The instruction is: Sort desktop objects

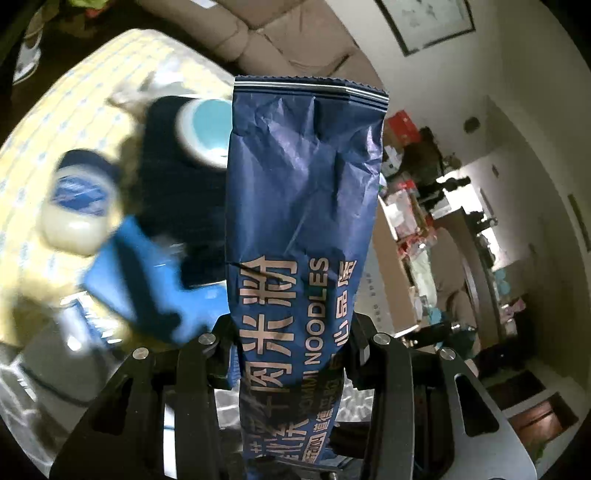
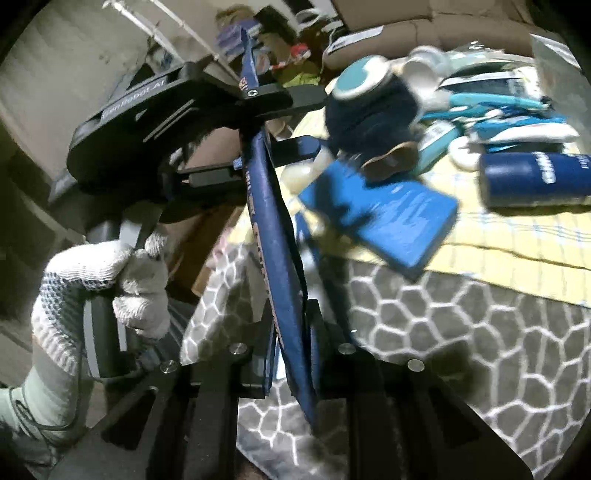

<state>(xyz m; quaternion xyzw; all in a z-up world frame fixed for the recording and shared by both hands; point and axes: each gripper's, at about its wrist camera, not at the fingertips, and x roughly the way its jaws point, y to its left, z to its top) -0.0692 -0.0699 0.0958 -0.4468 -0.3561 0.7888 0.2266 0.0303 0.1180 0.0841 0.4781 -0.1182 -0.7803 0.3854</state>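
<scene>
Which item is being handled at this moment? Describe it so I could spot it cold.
Above the near edge of the yellow tablecloth, both grippers clamp one long, flat navy packet. The left gripper holds it with the crimped seal on top. Unlike the blue box beside it, it reads NOODLES in pale letters.

Room, dim, unevenly lit. Beige sofa (image 1: 280, 33) behind the surface (image 1: 74, 96), which carries a yellow checked cloth (image 2: 517, 236). White wall (image 1: 517, 74) with framed picture (image 1: 424, 22). Cluttered shelves (image 1: 406, 177) at right; bright doorway (image 1: 476, 192) beyond. Grey honeycomb-patterned covering (image 2: 461, 332) in foreground.
</scene>
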